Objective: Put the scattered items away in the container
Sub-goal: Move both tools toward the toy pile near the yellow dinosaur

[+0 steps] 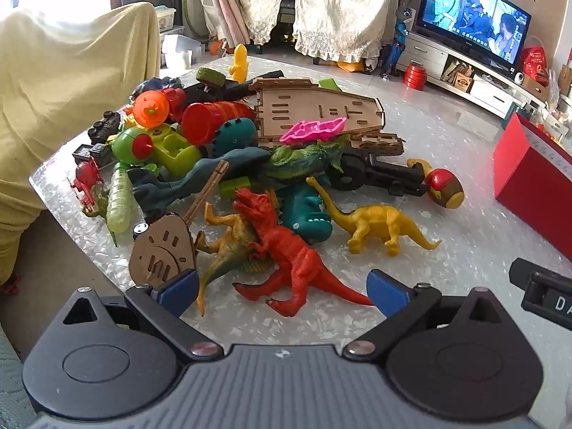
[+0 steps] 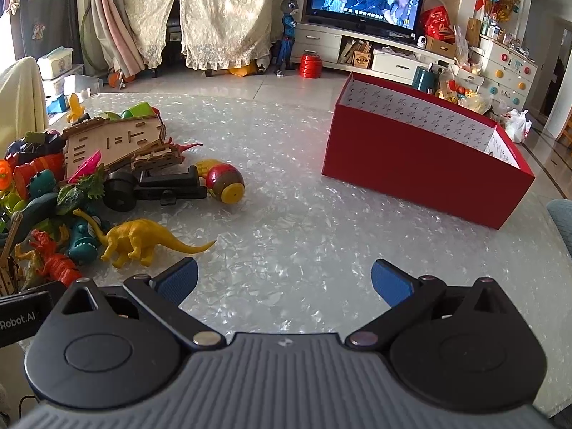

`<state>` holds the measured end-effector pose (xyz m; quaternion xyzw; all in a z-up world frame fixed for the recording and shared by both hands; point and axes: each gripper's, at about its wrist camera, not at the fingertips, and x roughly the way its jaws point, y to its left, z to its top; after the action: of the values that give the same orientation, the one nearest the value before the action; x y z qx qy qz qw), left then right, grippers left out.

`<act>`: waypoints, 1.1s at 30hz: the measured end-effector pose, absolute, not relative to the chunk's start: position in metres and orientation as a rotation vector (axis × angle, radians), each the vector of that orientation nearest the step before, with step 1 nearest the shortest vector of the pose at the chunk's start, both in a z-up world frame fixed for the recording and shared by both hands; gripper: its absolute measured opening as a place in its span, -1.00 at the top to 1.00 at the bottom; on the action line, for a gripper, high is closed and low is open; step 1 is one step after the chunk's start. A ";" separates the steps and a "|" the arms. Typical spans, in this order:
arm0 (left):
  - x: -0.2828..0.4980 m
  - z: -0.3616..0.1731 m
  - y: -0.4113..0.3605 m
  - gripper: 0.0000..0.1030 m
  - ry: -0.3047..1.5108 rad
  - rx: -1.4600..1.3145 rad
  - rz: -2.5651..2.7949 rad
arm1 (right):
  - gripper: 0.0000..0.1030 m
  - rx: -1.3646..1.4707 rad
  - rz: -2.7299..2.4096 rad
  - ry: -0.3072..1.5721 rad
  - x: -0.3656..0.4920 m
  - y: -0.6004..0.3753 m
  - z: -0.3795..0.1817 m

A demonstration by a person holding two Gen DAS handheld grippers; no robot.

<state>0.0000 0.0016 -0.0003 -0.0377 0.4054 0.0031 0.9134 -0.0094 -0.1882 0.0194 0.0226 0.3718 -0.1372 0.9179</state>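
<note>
- Red plastic toy dinosaur [image 1: 286, 250] lies on its side on the pearly white tabletop [image 2: 286, 214], directly ahead of the left gripper [image 1: 282, 289] and between the lines of its two blue pads. Long axis runs from the head, far and slightly left, to the tail tip, near and right, almost touching the right-hand pad.
- Just right of it stands a yellow long-necked toy dinosaur [image 1: 375, 225], tail pointing right. It sits ahead-left of the right gripper [image 2: 284, 280].
- Behind both: heap of mixed toys, with a flat laser-cut wooden model piece [image 1: 318, 111] on top.
- Open red cardboard box with white patterned lining [image 2: 422, 164] stands ahead-right of the right gripper, well apart from the heap. Its floor is hidden; contents cannot be told.
- Left gripper: jaws spread wide, nothing between the pads, held low and level facing the heap. Judged nearer to the red dinosaur.
- Right gripper: jaws spread wide, holding nothing, over bare tabletop between heap and box.
- Judgement: a grasp across the red dinosaur's body needs little turning.
</note>
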 end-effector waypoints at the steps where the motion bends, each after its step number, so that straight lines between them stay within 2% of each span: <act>1: 0.000 -0.001 0.003 -0.99 0.836 -0.079 0.011 | -0.95 0.046 -0.277 0.767 -0.009 -0.187 0.019; 21: -0.004 -0.011 0.012 -0.99 0.884 -0.087 -0.048 | -0.95 0.086 -0.141 0.815 -0.010 -0.181 0.008; 23: -0.001 -0.021 0.009 -0.95 0.931 -0.122 -0.094 | -0.95 0.108 -0.108 0.834 -0.009 -0.183 0.001; 25: 0.001 -0.028 0.008 -0.72 0.966 -0.151 -0.144 | -0.95 0.149 -0.066 0.863 -0.004 -0.186 -0.005; 26: 0.000 -0.027 0.007 -0.69 0.946 -0.147 -0.156 | -0.95 0.170 -0.050 0.874 -0.001 -0.187 -0.008; 28: -0.002 -0.025 0.004 -0.69 0.906 -0.139 -0.180 | -0.95 0.194 -0.029 0.884 0.005 -0.188 -0.012; 33: 0.007 -0.034 0.005 -0.69 0.942 -0.002 -0.106 | -0.95 0.148 -0.004 0.890 0.022 -0.187 -0.019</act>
<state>0.0066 0.0050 -0.0344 -0.0010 0.4537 -0.0512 0.8897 0.0218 -0.1868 -0.0191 0.0717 0.4299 -0.0021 0.9000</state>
